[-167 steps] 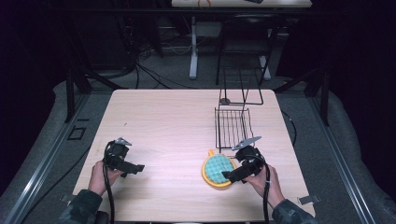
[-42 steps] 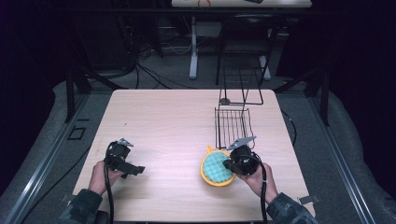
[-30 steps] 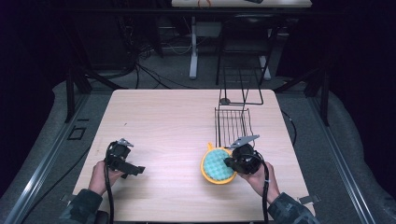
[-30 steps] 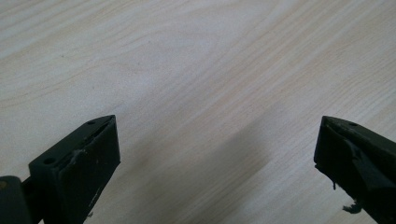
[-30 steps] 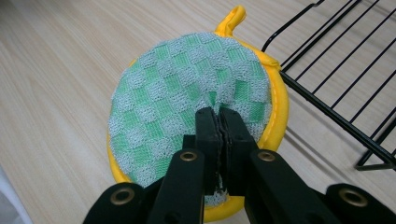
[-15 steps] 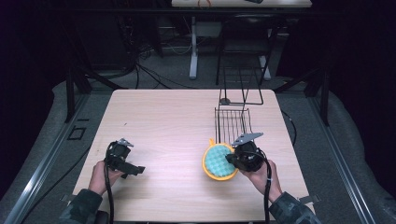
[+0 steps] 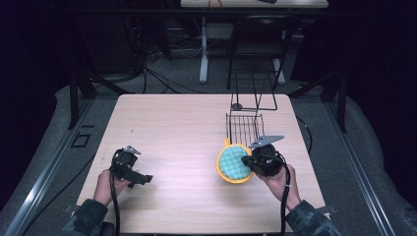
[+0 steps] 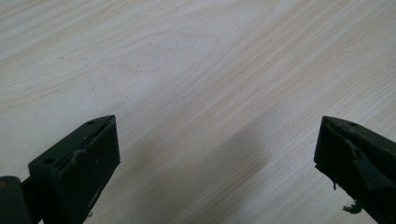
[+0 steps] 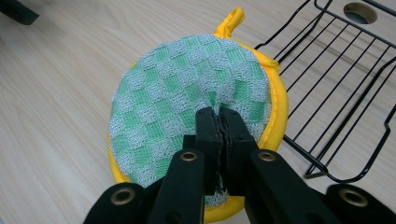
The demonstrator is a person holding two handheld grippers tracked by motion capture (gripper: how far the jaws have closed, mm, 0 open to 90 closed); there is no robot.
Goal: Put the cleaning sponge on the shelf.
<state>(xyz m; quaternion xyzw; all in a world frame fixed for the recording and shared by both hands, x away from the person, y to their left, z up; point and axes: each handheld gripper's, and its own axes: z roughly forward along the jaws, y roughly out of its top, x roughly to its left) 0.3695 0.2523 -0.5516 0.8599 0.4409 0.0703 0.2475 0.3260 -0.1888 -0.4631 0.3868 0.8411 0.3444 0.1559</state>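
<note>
Right gripper view: the right tongs (image 9: 217,116) pinch a fold of the round green-and-yellow potholder (image 9: 187,102) just beside the wire rack (image 9: 336,93). Left tongs (image 8: 215,154) gape over bare desk (image 8: 187,56). So thin a bite, seemingly cloth only, may slip during lifting.

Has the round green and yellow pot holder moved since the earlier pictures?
Yes. The pot holder, pinched by the right gripper, has shifted closer to the black wire rack.
</note>
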